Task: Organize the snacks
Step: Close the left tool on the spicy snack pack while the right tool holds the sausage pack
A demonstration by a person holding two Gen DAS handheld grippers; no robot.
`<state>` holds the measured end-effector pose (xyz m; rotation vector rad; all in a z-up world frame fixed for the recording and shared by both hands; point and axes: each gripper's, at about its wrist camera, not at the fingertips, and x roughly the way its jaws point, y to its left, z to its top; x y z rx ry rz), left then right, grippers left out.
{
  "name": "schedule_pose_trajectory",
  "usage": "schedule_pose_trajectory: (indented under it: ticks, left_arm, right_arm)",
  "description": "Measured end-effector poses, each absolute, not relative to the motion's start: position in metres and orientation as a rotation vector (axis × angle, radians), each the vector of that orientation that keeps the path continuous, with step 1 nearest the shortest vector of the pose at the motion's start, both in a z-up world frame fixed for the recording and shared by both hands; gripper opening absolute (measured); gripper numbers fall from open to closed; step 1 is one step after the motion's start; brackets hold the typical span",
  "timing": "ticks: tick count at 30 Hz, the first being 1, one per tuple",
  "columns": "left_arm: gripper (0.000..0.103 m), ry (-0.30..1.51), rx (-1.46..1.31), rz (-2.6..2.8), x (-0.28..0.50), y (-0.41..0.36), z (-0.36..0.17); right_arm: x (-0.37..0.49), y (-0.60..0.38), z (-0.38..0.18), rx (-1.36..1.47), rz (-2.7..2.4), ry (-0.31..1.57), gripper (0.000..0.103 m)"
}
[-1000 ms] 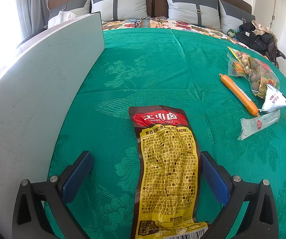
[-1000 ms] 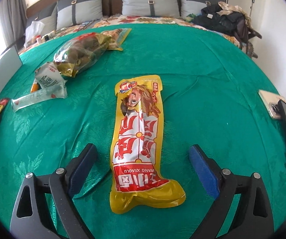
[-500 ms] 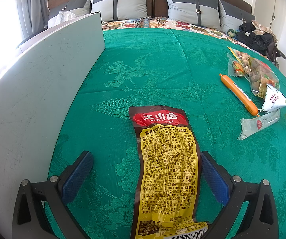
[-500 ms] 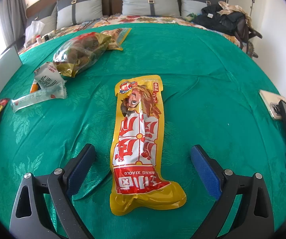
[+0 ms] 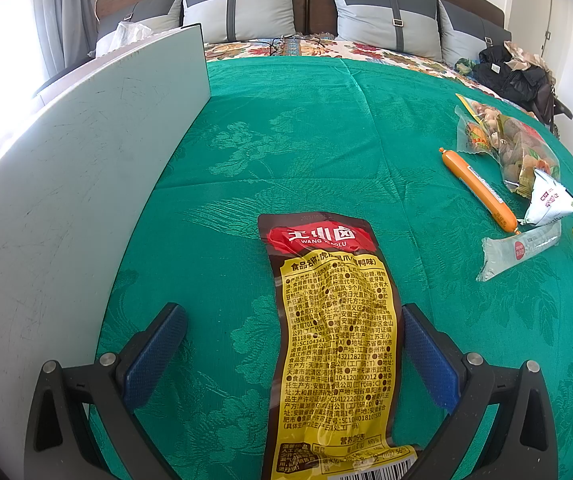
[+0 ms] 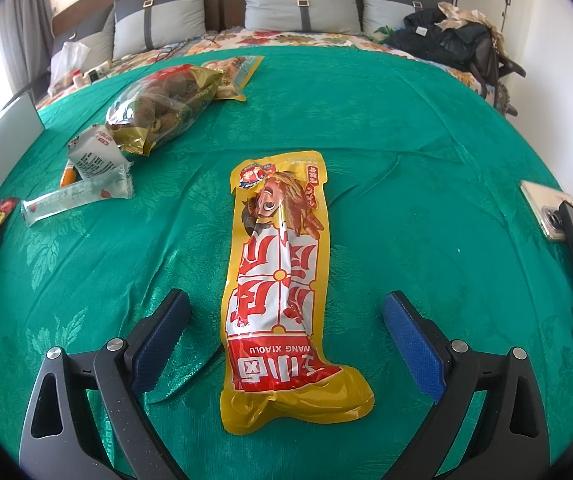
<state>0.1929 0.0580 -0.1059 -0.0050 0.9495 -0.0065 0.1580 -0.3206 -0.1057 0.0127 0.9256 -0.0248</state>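
A long brown and yellow snack pouch (image 5: 334, 344) lies back side up on the green bedspread (image 5: 306, 152), between the spread fingers of my left gripper (image 5: 294, 320), which is open. A yellow and red pouch (image 6: 282, 280) with a cartoon face lies flat between the fingers of my right gripper (image 6: 286, 308), also open. Neither gripper touches its pouch. To the side lie an orange sausage (image 5: 478, 190), a clear wrapped stick (image 5: 518, 250), a white triangular pack (image 5: 550, 200) and a clear bag of mixed snacks (image 5: 518, 148).
A grey-white board (image 5: 66, 220) stands on edge along the left of the bedspread. Two phones (image 6: 566, 240) lie at the right edge in the right wrist view. Pillows (image 5: 242, 16) and dark clothes (image 5: 514, 72) sit at the head of the bed.
The right gripper has drawn back slightly, so the yellow and red pouch sits a little higher in its view. The left wrist view is unchanged.
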Motion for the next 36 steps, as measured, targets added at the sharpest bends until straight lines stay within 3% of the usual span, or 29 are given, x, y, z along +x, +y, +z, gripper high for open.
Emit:
schedule_pose_trajectory:
  ticks: [36]
  left_arm:
    - [0.103,0.949,-0.006,-0.007,0.1928,0.0582,-0.1058]
  right_arm:
    - [0.1581,-0.3204,-0.1061,0.013,-0.024,0.926,0.101]
